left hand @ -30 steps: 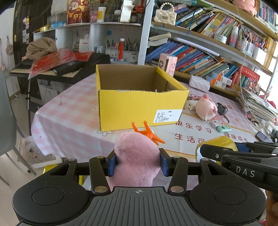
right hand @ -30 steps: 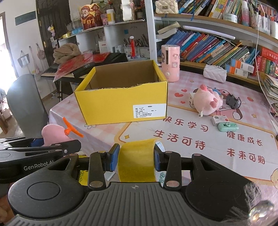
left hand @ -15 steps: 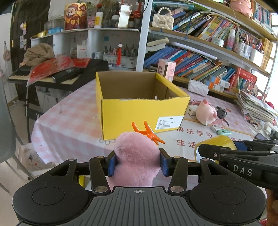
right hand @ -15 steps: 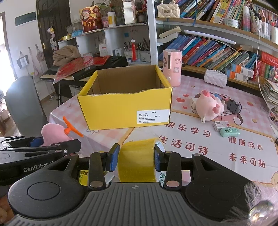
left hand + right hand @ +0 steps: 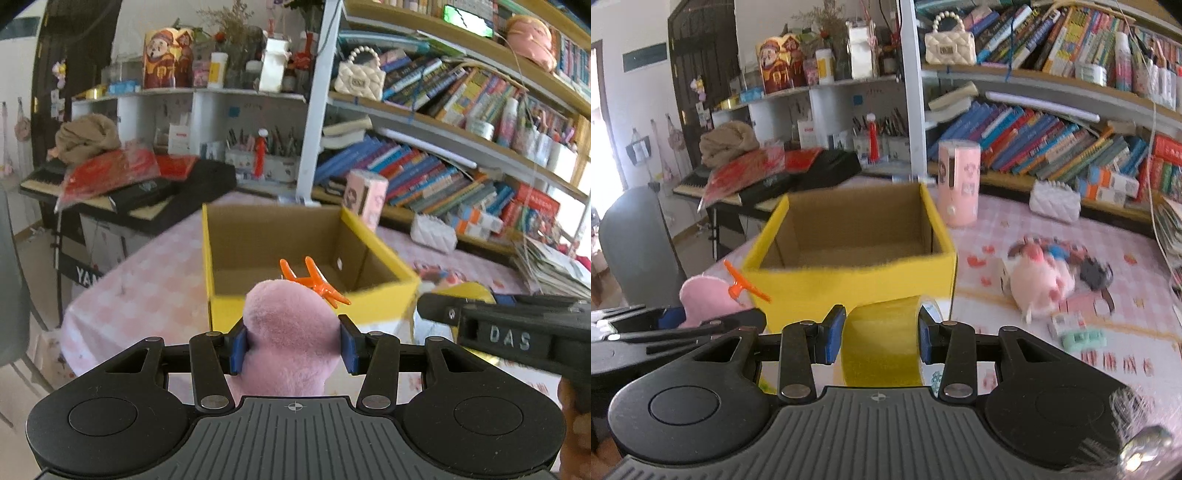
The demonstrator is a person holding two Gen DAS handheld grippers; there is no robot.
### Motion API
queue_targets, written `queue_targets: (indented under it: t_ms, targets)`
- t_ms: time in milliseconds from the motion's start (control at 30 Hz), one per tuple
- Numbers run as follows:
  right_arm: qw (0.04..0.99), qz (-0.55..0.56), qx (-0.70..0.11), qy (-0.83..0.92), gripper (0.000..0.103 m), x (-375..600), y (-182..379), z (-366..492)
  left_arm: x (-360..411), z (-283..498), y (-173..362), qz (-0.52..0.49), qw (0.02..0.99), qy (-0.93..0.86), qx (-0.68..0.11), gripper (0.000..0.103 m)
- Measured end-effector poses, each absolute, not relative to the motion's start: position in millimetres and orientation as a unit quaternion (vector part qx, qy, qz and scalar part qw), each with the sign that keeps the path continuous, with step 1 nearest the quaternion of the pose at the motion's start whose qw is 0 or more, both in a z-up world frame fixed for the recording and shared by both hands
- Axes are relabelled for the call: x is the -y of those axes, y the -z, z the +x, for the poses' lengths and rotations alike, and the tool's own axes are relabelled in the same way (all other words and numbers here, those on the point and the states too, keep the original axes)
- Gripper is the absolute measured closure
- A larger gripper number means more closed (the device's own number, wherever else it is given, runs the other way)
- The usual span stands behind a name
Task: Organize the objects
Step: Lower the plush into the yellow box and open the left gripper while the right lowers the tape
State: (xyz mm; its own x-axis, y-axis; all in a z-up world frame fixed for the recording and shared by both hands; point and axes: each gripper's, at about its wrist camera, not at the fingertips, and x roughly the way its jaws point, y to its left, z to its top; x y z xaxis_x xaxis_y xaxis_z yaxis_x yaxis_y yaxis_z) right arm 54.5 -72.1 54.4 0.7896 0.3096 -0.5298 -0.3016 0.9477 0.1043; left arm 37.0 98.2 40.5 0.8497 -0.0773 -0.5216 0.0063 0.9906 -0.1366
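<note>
Left tool (image 5: 291, 345) clenched on pink plush (image 5: 288, 332), right tool (image 5: 875, 334) gripping yellow tape roll (image 5: 881, 343), both short of yellow box (image 5: 849, 284); early release risks landing on tabletop (image 5: 1108, 369), or clipping near wall.

- Left gripper (image 5: 293, 343): blue pads clamped on both sides of a pink plush toy (image 5: 290, 343), toy pinched between them. Gripper angled slightly downward, level across, no tilt to either side.
- Right gripper (image 5: 882, 334): blue pads pressed against the flat sides of a yellow tape roll (image 5: 881, 343). Angled slightly downward too.
- Both grippers side by side, close, pointing the same way; each shows at the edge of the other's view.
</note>
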Motion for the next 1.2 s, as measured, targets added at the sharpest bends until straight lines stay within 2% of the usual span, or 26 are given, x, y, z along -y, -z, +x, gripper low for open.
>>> queue_targets:
  t_ms: [267,433,600,1000,1200]
  targets:
    - [0.951,0.0,-0.243,-0.191,0.066,64.0,-74.2,127.3,-101.0,95.3,-44.0,-0.059,0.962,-0.022,-0.267,0.057]
    - [0.944,-0.018,-0.246,-0.218,0.066,57.2,-69.6,175.2,-96.7,124.8,-30.4,-0.048,0.956,-0.046,-0.287,0.057]
    - [0.927,-0.061,-0.268,-0.254,0.066,47.2,-48.6,210.6,-83.9,141.5,-20.2,-0.009,0.956,-0.065,-0.285,0.056]
    - [0.882,-0.134,-0.333,-0.306,0.066,37.5,5.4,256.3,-68.8,172.1,-7.6,0.01,0.951,-0.078,-0.3,0.054]
    - [0.873,-0.196,-0.316,-0.316,0.065,32.5,14.7,253.8,-70.8,183.9,15.1,0.007,0.941,-0.088,-0.328,0.054]
